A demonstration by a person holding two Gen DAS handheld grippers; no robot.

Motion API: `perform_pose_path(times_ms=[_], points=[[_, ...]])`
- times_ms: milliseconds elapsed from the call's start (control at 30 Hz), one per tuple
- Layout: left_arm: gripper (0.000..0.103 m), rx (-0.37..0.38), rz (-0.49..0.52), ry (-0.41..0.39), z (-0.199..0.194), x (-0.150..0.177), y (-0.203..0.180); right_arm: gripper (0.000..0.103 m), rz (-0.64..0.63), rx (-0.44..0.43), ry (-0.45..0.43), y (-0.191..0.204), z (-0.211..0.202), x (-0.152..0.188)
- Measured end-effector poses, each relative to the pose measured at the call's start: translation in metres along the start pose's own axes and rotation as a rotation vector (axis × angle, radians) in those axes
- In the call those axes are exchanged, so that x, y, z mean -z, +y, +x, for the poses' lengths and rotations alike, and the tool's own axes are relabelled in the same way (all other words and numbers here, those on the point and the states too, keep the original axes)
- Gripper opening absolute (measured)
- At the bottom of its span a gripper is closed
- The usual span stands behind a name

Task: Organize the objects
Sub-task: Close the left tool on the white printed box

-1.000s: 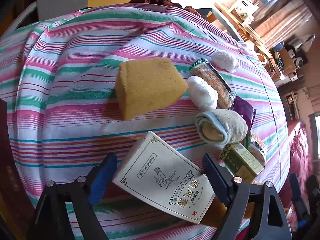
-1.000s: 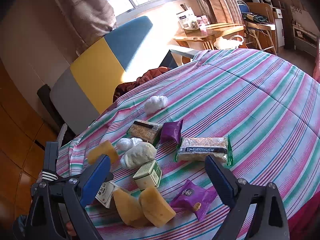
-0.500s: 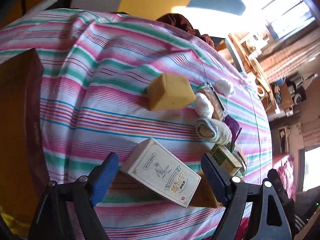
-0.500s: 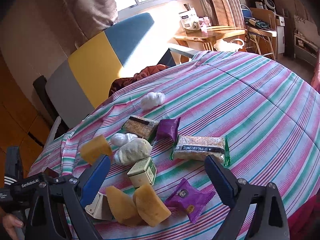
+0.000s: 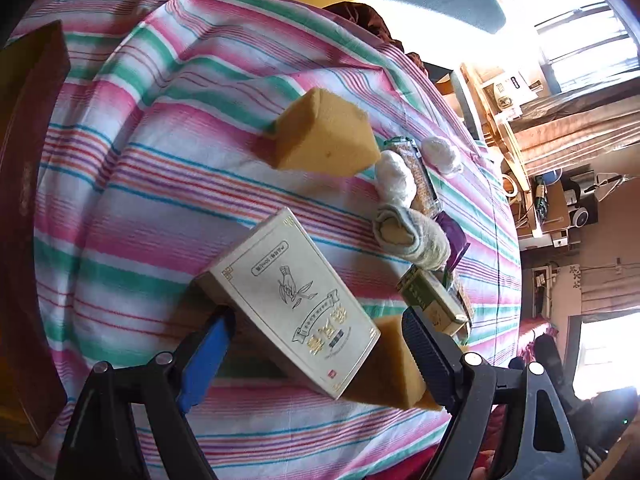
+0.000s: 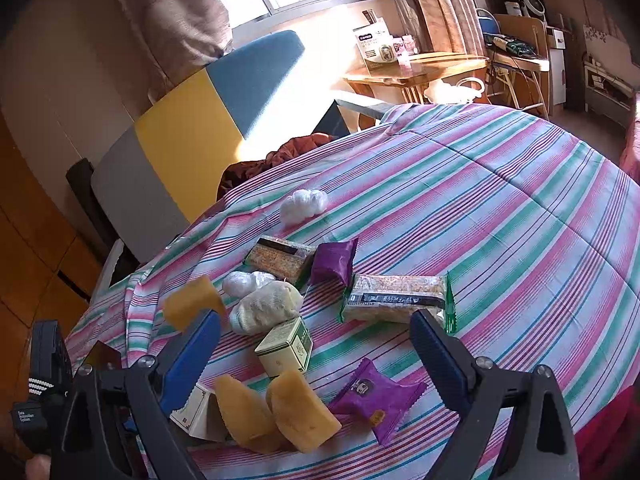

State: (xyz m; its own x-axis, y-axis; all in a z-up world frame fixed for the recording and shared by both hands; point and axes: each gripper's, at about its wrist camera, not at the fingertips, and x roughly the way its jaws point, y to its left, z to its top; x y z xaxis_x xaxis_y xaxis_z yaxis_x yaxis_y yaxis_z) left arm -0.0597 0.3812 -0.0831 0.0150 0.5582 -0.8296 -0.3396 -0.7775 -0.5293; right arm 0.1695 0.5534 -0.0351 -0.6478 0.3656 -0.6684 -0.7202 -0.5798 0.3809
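Between left gripper point(image 5: 316, 340) fingers, white box point(image 5: 292, 300).

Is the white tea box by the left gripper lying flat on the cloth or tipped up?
Tipped. The white box leans with its near end propped on a yellow sponge; its far end looks down on the striped cloth.

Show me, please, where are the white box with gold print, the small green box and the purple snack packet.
white box point(image 5: 296, 296): left wrist view, printed top face.
small green box point(image 6: 286, 346): right wrist view, pale top face.
purple snack packet point(image 6: 374, 396): right wrist view, front middle.
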Motion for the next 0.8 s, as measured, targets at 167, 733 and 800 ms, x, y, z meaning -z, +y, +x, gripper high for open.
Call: perform_pose_path(times_ms=[167,733,800], points=[[0.085,0.024,0.092,-0.010,0.011,-0.026,-0.021,0.097,-0.002,0.005,0.023,-0.001,0.005,0.000],[0.065,-0.204,0.312,-0.020,0.034,-0.017,-0.028,0.096,-0.091,-0.028,-0.053,0.017,-0.008,-0.002],[0.060,-0.194,0.343,-0.042,0.025,-0.011,-0.024,0.087,-0.115,-0.054,-0.069,0.023,-0.011,-0.001]])
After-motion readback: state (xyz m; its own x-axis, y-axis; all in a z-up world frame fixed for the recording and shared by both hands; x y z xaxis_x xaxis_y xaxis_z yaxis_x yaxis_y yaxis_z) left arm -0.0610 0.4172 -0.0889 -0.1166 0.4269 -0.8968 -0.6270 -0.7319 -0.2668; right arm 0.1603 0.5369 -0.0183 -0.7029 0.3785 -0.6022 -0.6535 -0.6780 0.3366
